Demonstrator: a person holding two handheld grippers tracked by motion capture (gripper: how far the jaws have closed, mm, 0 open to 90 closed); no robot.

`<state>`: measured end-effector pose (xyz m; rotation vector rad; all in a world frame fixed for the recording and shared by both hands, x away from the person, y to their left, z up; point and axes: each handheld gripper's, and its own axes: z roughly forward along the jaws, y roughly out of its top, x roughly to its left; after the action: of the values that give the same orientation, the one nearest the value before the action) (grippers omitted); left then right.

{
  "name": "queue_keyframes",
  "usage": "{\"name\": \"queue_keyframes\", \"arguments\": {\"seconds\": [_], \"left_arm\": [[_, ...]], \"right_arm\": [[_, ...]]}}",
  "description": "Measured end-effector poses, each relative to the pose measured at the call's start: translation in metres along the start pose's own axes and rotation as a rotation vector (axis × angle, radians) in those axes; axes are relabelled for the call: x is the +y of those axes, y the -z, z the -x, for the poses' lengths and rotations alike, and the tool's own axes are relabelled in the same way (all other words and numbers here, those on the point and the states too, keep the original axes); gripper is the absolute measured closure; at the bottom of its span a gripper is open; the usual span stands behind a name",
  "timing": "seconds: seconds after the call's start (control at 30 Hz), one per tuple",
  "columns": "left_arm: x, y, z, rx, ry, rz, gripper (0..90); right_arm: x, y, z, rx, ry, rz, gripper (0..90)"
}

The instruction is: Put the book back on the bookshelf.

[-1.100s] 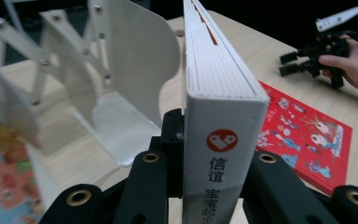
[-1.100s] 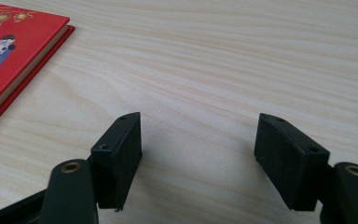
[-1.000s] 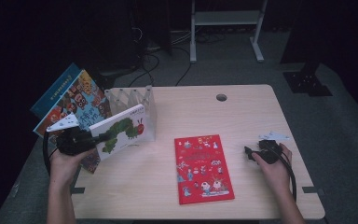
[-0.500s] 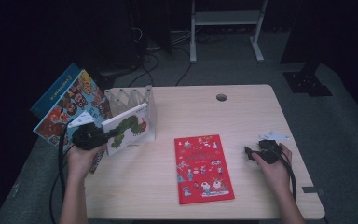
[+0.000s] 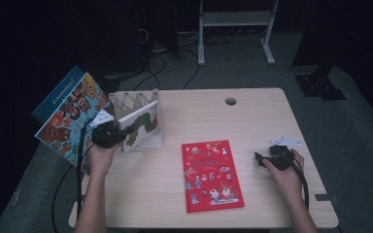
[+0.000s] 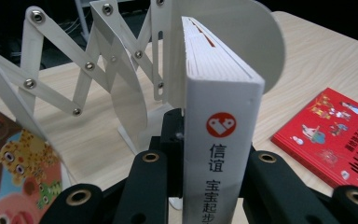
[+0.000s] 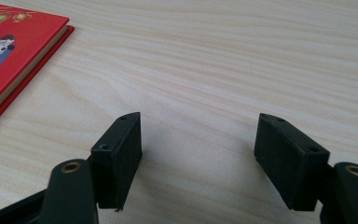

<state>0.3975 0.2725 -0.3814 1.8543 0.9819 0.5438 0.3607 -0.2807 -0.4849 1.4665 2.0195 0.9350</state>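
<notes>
1. The wooden table (image 5: 252, 121) carries everything here; the other places below are told from the white rack that stands near its far-left corner.
2. The colourful picture books (image 5: 68, 116) lean outward beyond the rack's left end, past the table's edge, tilted and fanned; one shows cartoon animal faces, and a blue one lies behind it.
3. The red book (image 5: 211, 174) lies flat, cover up, well to the right of the rack and nearer the person, touching nothing else.
4. The white rack (image 5: 137, 99), an expanding scissor-lattice book stand with rounded divider plates, stands upright with its lattice stretched out.
5. The white caterpillar book (image 6: 216, 116) stands upright on its edge against the rack's front side, beside a rounded divider plate; whether it sits fully inside a slot is hard to judge from the high view. Its spine bears a red round logo and dark printed characters.
6. The left gripper (image 5: 108, 135) sits at the rack's near-left end, its jaws clamped on the spine end of the caterpillar book, one on each cover.
7. The right gripper (image 7: 198, 149) rests low over bare wood far to the right of the rack, just right of the red book, its jaws wide apart with nothing between them.
</notes>
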Motion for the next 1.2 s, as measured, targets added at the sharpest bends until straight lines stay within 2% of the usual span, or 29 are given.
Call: {"name": "queue_keyframes", "arguments": {"seconds": [0.23,0.27,0.37,0.6,0.73,0.8,0.87,1.03,1.17,1.2], "left_arm": [[-0.003,-0.012,0.0,0.028,-0.01,-0.027,75.2],[-0.005,-0.014,0.0,0.026,0.004,-0.019,75.1],[-0.007,-0.015,0.001,0.029,0.009,-0.014,74.9],[-0.018,-0.025,0.003,0.026,0.026,-0.044,74.1],[-0.022,-0.031,0.009,0.033,0.002,-0.083,73.0],[-0.022,-0.032,0.01,0.034,-0.001,-0.083,72.7],[-0.023,-0.035,0.012,0.038,-0.012,-0.091,71.4],[-0.025,-0.039,0.015,0.024,-0.007,-0.089,67.8],[-0.025,-0.039,0.017,0.027,-0.03,-0.125,55.0],[-0.027,-0.038,0.017,0.036,-0.04,-0.129,55.0]], "right_arm": [[0.0,0.0,0.0,-0.001,0.001,0.0,30.8],[0.0,0.0,0.0,-0.001,0.001,0.0,30.9],[0.0,0.0,0.0,0.0,0.002,0.0,30.9],[0.0,0.0,0.0,-0.001,0.001,0.001,30.9],[0.0,0.0,0.0,-0.001,0.001,0.0,30.9],[0.0,0.0,0.0,-0.001,0.001,0.0,30.9],[0.0,0.0,0.0,-0.001,0.001,0.001,30.9],[0.0,0.0,0.0,0.0,0.003,0.001,31.0],[0.0,0.0,0.0,0.0,0.002,0.001,31.0],[0.0,0.0,0.0,0.0,0.002,0.001,31.0]]}}
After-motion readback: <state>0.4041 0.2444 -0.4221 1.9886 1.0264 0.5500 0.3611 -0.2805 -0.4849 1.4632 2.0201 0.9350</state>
